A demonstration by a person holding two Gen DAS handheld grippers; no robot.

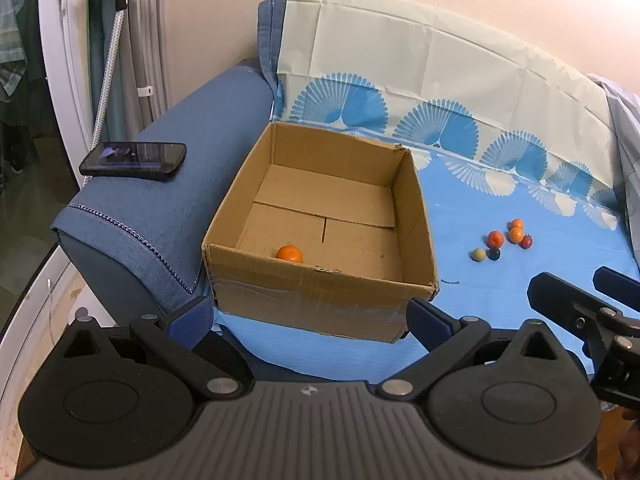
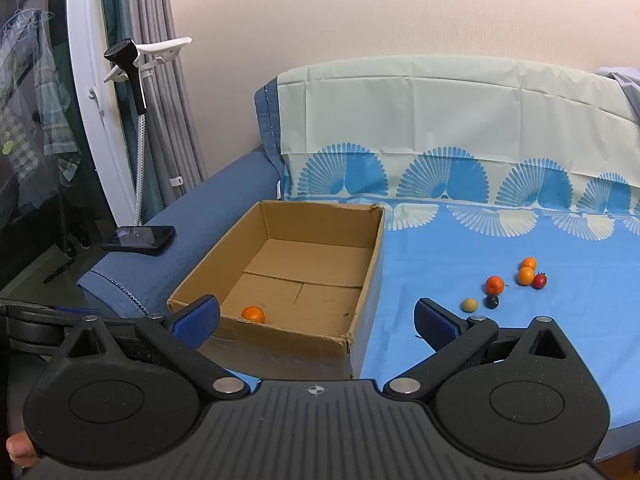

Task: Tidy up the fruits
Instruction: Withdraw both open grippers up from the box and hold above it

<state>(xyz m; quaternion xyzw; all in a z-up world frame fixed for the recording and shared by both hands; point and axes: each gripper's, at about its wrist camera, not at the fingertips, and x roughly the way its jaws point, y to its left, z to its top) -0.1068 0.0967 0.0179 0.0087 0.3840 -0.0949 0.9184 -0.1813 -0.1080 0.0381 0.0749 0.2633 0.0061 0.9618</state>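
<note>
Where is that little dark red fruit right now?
The dark red fruit lies on the blue sheet, at the right end of the loose fruit cluster, beside an orange fruit, right of the cardboard box.

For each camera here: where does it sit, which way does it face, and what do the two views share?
Left wrist: on the left gripper, facing the box on the sofa; its open blue fingers show, and the right gripper at the right edge.
Right wrist: on the right gripper, facing box and sheet; open fingers, a fingertip bottom left.
Shared: box, orange inside, six loose fruits, phone.
</note>
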